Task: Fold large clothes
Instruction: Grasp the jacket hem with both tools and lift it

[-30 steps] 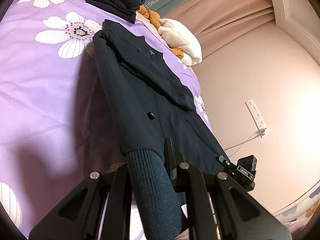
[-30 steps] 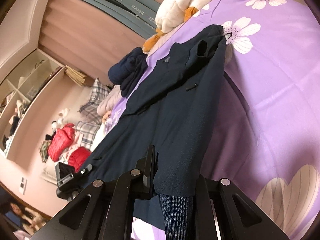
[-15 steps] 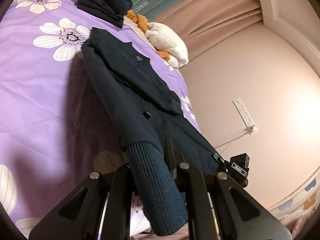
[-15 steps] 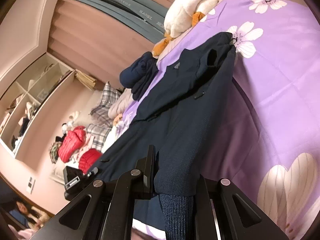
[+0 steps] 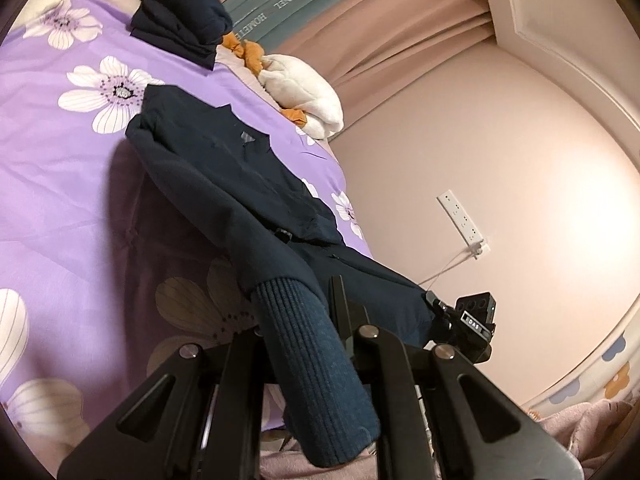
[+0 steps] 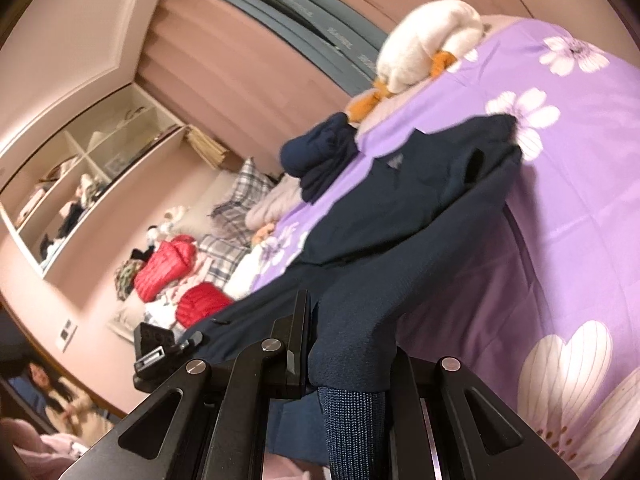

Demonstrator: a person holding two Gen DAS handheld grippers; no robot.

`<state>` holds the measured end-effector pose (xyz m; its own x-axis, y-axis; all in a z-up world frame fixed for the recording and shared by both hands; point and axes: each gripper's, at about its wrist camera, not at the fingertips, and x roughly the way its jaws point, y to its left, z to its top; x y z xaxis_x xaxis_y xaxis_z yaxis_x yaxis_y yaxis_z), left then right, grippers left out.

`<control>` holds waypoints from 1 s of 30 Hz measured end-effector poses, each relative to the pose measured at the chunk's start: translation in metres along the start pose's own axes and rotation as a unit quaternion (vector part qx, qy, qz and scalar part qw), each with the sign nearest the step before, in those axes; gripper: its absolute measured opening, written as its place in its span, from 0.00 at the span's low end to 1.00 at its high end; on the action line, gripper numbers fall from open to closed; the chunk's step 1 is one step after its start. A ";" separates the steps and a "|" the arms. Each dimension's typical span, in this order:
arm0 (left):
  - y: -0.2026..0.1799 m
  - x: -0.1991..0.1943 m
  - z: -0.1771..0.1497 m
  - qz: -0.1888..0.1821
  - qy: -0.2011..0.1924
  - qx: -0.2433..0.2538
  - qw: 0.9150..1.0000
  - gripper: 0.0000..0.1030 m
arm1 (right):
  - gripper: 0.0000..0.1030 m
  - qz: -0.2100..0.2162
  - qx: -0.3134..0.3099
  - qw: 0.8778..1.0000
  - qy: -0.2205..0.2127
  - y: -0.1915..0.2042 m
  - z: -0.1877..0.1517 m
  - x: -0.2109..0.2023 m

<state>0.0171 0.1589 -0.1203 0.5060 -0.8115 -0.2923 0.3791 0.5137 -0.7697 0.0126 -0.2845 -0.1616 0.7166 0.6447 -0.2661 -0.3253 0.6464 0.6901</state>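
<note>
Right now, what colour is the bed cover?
Purple with white flowers: bed cover, clearest in the left wrist view.

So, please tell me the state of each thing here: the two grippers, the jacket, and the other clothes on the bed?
Left gripper: shut on the ribbed cuff.
Right gripper: shut on the jacket hem.
Navy jacket: partly lying on the bed, near end lifted.
Dark garment: folded, by the pillows.
White garment: bundled up.
Purple bedsheet: spread out.
</note>
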 end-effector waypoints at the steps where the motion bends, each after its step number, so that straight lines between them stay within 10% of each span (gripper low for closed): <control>1: -0.004 -0.004 -0.002 0.000 -0.002 0.005 1.000 0.09 | 0.13 0.002 -0.005 1.000 -0.001 0.002 0.000 -0.001; 30: -0.086 -0.069 -0.006 -0.082 -0.067 0.083 0.991 0.10 | 0.13 0.090 -0.105 0.987 -0.081 0.052 -0.001 -0.059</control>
<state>-0.0554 0.1691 -0.0376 0.5213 -0.8491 -0.0853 0.5812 0.4264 -0.6931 -0.0476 -0.2881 -0.1106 0.7193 0.6941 -0.0289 -0.5646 0.6083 0.5579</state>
